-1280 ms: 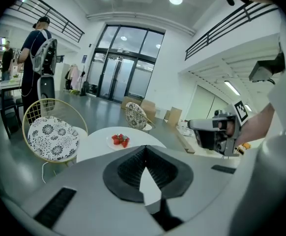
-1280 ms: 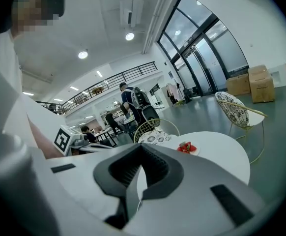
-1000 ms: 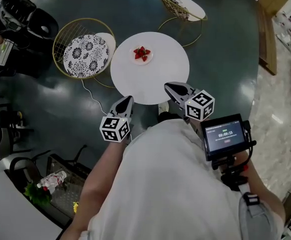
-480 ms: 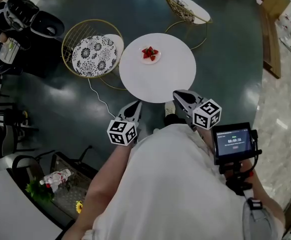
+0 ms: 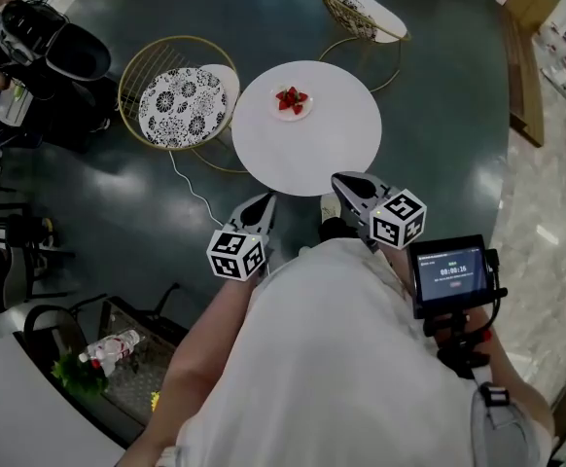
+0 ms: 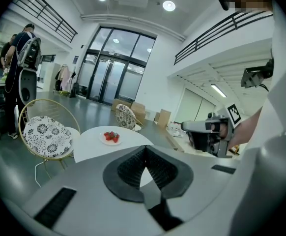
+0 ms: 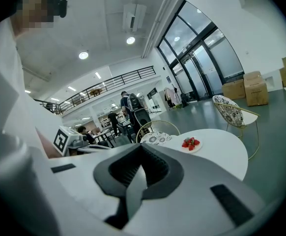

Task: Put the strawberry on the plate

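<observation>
- You are holding the left tongs (image 5: pixel 262 202) low in front of your body and tilting them slightly downward. Their ribbed black pads are pressing flat together with nothing between them.
- You are holding the right tongs (image 5: pixel 341 179) near them, pointing the same way, and their dark ribbed pads are likewise clenched on nothing. A white cube with black square markers is sitting on each smooth grey body.
- A small black-framed screen (image 5: pixel 448 270) is glowing by your right hand.
- Both tips are hanging by the near rim of the round, smooth white bench (image 5: pixel 312 154).
- The strawberries (image 5: pixel 291 97), a small glossy red cluster, are lying on a little pale round plate (image 5: pixel 303 111). The plate is sitting toward the far left part of the bench, well apart from both tongs.
- A gold wire chair (image 5: pixel 132 71) with a round black-and-white floral cushion (image 5: pixel 176 107) is standing just beside the bench on the left.
- A second wire chair (image 5: pixel 361 13) is standing beyond the bench's far side.
- The dark polished floor (image 5: pixel 439 95) is catching soft reflections around them.
</observation>
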The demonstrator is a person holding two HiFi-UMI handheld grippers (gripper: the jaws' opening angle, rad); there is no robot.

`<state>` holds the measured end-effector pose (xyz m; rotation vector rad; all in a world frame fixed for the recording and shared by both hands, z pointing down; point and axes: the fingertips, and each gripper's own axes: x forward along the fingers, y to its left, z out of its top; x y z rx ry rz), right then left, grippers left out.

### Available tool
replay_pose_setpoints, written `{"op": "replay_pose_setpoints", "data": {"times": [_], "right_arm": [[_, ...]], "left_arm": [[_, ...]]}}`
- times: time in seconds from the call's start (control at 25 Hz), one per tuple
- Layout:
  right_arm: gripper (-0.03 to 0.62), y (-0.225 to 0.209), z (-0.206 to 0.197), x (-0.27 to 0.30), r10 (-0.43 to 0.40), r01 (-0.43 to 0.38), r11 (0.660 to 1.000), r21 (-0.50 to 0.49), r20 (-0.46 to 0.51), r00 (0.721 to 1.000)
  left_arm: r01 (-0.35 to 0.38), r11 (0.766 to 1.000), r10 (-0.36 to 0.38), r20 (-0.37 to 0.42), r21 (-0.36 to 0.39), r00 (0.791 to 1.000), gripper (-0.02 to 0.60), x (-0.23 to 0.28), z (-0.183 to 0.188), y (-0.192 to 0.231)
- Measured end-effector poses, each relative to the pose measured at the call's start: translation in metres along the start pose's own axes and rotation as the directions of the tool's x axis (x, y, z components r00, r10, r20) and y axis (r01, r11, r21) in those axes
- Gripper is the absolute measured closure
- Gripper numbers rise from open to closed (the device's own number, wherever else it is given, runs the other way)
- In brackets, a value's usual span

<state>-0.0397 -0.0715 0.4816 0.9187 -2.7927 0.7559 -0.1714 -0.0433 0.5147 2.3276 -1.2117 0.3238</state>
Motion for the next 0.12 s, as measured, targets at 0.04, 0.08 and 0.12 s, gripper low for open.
{"op": "replay_pose_setpoints", "data": {"times": [0.04,0.08,0.12], "right_arm": [[0.588,0.0002,-0.0003,0.0001,0.000,0.000,1.000,0.000,0.000,1.000],[0.588,0.0003,-0.0005,0.0003,0.000,0.000,1.000,0.000,0.000,1.000],[0.588,0.0005,-0.0007,0.0005,0.000,0.000,1.000,0.000,-0.001,1.000]], "left_arm": [[0.001,1.000,-0.001,-0.001,0.001,1.000,0.574,0.0002,-0.0002,-0.0003],[0.002,1.000,-0.002,-0.002,0.003,1.000,0.574,0.0003,-0.0004,-0.0005],[0.003,1.000,-0.003,-0.003,0.004,1.000,0.574,0.0005,-0.0006,-0.0006]]}}
